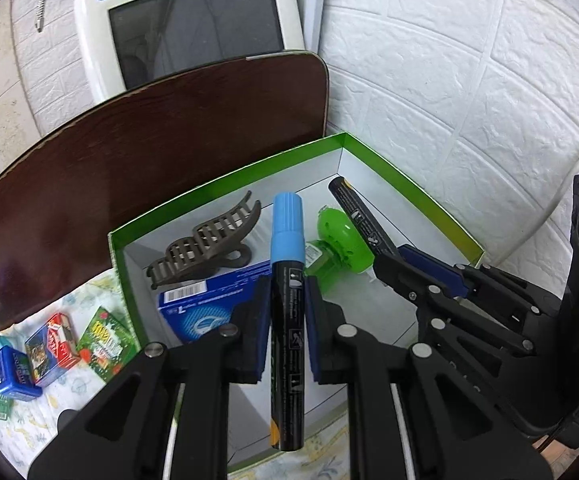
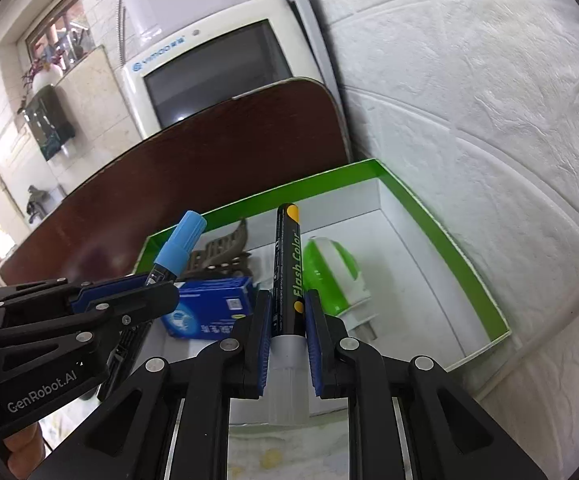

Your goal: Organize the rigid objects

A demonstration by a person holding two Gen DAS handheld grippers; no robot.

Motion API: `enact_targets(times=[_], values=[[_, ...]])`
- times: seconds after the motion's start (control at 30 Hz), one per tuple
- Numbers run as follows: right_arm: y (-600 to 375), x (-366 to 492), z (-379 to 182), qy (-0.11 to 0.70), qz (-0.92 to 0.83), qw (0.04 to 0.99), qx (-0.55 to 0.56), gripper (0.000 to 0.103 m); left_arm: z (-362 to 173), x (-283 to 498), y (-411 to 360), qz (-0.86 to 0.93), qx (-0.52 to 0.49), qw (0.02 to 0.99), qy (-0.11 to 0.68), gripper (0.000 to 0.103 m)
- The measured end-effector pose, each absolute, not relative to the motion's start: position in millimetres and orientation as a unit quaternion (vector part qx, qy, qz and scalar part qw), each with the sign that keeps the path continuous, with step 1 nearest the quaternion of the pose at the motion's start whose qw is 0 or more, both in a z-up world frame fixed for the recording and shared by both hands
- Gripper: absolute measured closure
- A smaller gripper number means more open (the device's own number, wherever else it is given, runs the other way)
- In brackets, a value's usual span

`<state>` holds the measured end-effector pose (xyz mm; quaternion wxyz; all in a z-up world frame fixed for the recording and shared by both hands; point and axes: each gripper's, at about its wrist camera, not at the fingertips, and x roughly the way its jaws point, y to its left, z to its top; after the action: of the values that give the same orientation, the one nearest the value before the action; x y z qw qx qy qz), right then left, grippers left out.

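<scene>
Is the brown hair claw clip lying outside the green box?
No, the hair claw clip lies inside the green box, beside a blue carton.

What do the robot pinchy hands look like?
Both the left gripper and the right gripper are black plastic with hollow triangle cut-outs, round silver pins at the joints, and flat blue pads lining the fingers. Seen from the right wrist camera, the left one has white "GenRobot.AI" lettering on its side.

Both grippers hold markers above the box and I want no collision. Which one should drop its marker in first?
Probably right: the right gripper holds its marker over bare floor of the box; the left gripper's marker hangs above the blue carton.
</scene>
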<state>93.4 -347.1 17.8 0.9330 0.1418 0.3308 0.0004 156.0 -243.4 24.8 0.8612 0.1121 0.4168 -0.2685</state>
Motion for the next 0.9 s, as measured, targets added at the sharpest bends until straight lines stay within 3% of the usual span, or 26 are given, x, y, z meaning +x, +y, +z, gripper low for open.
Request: enact_targets(times=[0.9], values=[[-380.8,111.0,4.8,0.333,-0.071,0.925,0.167,0.085,4.8,187.0,-289.0,-0.277,0.117,0.846,0.44,0.088]])
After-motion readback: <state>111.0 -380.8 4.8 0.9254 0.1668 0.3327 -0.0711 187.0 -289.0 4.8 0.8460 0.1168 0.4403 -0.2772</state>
